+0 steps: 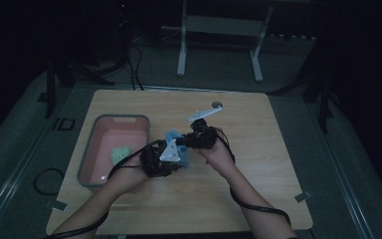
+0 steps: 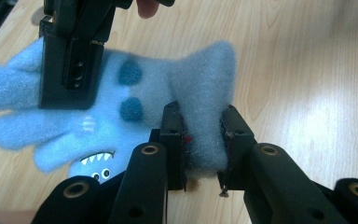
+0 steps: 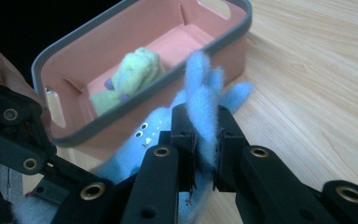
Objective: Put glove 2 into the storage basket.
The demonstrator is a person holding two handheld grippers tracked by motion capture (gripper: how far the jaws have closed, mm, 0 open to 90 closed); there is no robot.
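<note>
1. Blue and fuzzy, a small glove (image 2: 135,107) with a little monster face is held up just over the wooden table (image 1: 258,149), right beside the pink bin (image 1: 95,144)
2. The left gripper (image 2: 204,140) has its two black jaws squeezed tight on one end of the glove, with the fluff bunched up between them
3. The right gripper (image 3: 205,140) is pinched closed on another part of the same blue glove, and a thin fuzzy bit sticks up above its jaws
4. In the high view both hands are close together near the middle of the table, with the glove stretched between them
5. Inside the bin lies a green fuzzy glove (image 3: 130,77) that looks like a match for the blue one
6. I think the blue glove is meant to go into the bin next to the green one
7. To do this well, keep both grips firm, lift the glove higher than the grey rim, move it over the bin, and only then let go, so it does not snag on the edge
</note>
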